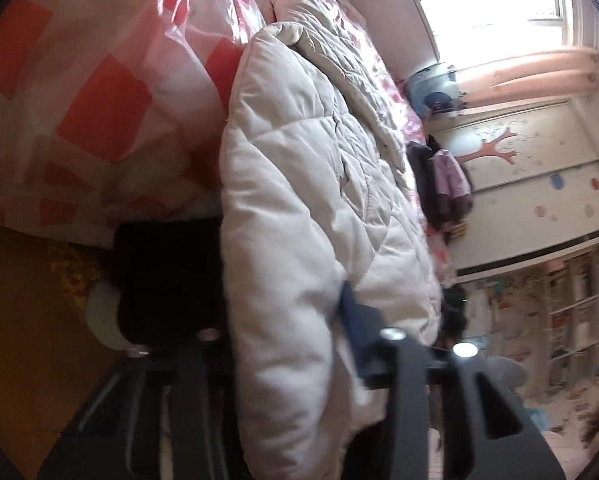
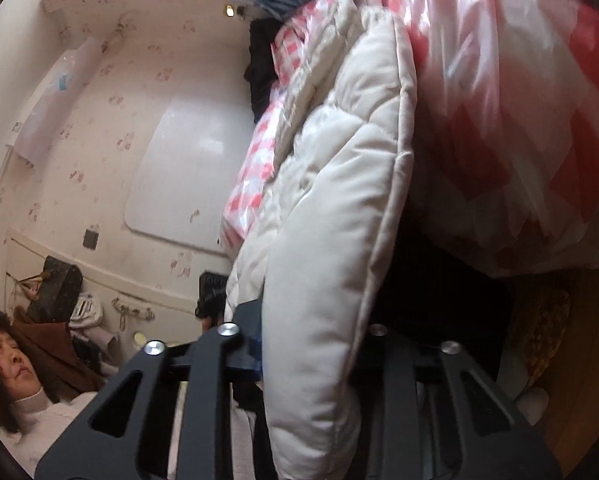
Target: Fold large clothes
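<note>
A large off-white quilted puffer jacket (image 1: 299, 184) fills the middle of the left wrist view and runs down between the fingers of my left gripper (image 1: 283, 320), which is shut on its padded edge. The same jacket (image 2: 339, 200) is in the right wrist view, where my right gripper (image 2: 319, 344) is shut on a thick seamed edge of it. In both views the picture is rolled sideways and the jacket lies against a red-and-white checked bed cover (image 1: 99, 92). The jacket's far end is hidden behind its own folds.
The checked bed cover (image 2: 519, 100) takes up one side of each view, with wooden floor (image 1: 15, 340) below it. A wardrobe with a tree decal (image 1: 519, 168), a window (image 1: 499, 8) and shelves (image 1: 539, 320) stand beyond. A person (image 2: 11, 364) is at the lower left, near hanging bags (image 2: 55, 292).
</note>
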`<state>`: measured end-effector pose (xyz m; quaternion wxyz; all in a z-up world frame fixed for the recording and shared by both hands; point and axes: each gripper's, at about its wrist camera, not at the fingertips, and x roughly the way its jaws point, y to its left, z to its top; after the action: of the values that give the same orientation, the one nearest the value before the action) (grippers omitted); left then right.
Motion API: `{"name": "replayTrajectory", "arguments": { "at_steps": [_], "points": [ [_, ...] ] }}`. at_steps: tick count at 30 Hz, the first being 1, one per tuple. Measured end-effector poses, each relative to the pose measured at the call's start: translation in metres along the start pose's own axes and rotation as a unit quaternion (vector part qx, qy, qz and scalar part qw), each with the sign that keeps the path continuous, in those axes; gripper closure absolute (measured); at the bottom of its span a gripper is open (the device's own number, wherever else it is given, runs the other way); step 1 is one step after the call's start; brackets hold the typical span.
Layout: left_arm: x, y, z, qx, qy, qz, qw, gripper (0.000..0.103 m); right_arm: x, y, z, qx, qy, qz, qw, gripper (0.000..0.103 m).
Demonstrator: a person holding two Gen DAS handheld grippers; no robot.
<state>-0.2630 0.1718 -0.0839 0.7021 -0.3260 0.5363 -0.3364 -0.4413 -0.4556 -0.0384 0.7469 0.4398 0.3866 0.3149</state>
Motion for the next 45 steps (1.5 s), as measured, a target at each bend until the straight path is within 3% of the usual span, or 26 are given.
{"name": "replayTrajectory", "arguments": {
  "at_steps": [3, 9, 12, 14, 15, 16, 17, 18, 20, 21, 22, 23, 24, 27, 29, 36, 45],
  "points": [
    [-0.010, -0.009, -0.004, -0.002, -0.027, -0.006, 0.9996, 0.084, -0.013, 0.012, -0.004, -0.007, -0.032, 0.026, 0.999, 0.082],
    [-0.042, -0.031, -0.013, 0.020, -0.067, -0.038, 0.9968, 0.086, -0.026, 0.047, -0.017, -0.033, -0.066, 0.070, 0.995, 0.082],
    [-0.045, -0.038, -0.017, 0.039, -0.058, -0.035, 0.9970, 0.086, -0.023, 0.046, -0.017, -0.032, -0.032, 0.067, 0.997, 0.079],
    [-0.038, -0.032, -0.016, 0.045, -0.029, -0.036, 0.9979, 0.086, -0.018, 0.032, -0.015, -0.010, 0.004, 0.050, 0.999, 0.063],
    [-0.036, -0.028, -0.015, 0.041, -0.023, -0.040, 0.9981, 0.082, -0.016, 0.024, -0.013, 0.002, 0.016, 0.039, 0.999, 0.045],
    [-0.030, -0.018, -0.014, 0.032, -0.008, -0.050, 0.9982, 0.076, -0.017, 0.016, -0.011, 0.011, 0.020, 0.030, 0.999, 0.037],
    [-0.027, -0.014, -0.012, 0.025, -0.003, -0.051, 0.9984, 0.055, -0.017, 0.009, -0.009, 0.021, 0.022, 0.026, 0.999, 0.037],
    [-0.023, -0.007, -0.010, 0.015, -0.006, -0.044, 0.9989, 0.043, -0.016, 0.001, -0.007, 0.029, 0.024, 0.031, 0.999, 0.037],
    [-0.018, 0.002, -0.009, -0.003, -0.011, -0.050, 0.9987, 0.043, -0.013, 0.000, -0.006, 0.023, 0.018, 0.029, 0.999, 0.038],
    [-0.017, 0.004, -0.009, -0.008, -0.015, -0.053, 0.9985, 0.043, -0.012, 0.003, -0.006, 0.016, 0.013, 0.025, 0.999, 0.050],
    [-0.016, 0.002, -0.009, -0.006, -0.021, -0.049, 0.9986, 0.043, -0.011, 0.008, -0.006, 0.006, 0.008, 0.017, 1.000, 0.073],
    [-0.015, -0.001, -0.011, -0.002, -0.025, -0.039, 0.9989, 0.055, -0.010, 0.013, -0.007, -0.003, 0.001, 0.007, 1.000, 0.084],
    [-0.016, -0.004, -0.012, 0.003, -0.027, -0.027, 0.9993, 0.078, -0.011, 0.018, -0.009, -0.008, -0.010, 0.003, 1.000, 0.086],
    [-0.024, -0.018, -0.015, 0.002, -0.056, -0.011, 0.9984, 0.089, -0.012, 0.031, -0.014, -0.018, -0.030, -0.002, 0.999, 0.090],
    [-0.035, -0.030, -0.018, 0.010, -0.082, -0.015, 0.9965, 0.091, -0.018, 0.043, -0.017, -0.024, -0.057, 0.019, 0.998, 0.090],
    [-0.072, -0.071, -0.027, 0.045, -0.130, -0.091, 0.9862, 0.091, -0.035, 0.073, -0.028, -0.041, -0.103, 0.115, 0.987, 0.091],
    [-0.092, -0.081, -0.015, 0.022, -0.168, -0.134, 0.9764, 0.091, -0.049, 0.085, -0.015, -0.045, -0.138, 0.162, 0.976, 0.091]
  ]
}}
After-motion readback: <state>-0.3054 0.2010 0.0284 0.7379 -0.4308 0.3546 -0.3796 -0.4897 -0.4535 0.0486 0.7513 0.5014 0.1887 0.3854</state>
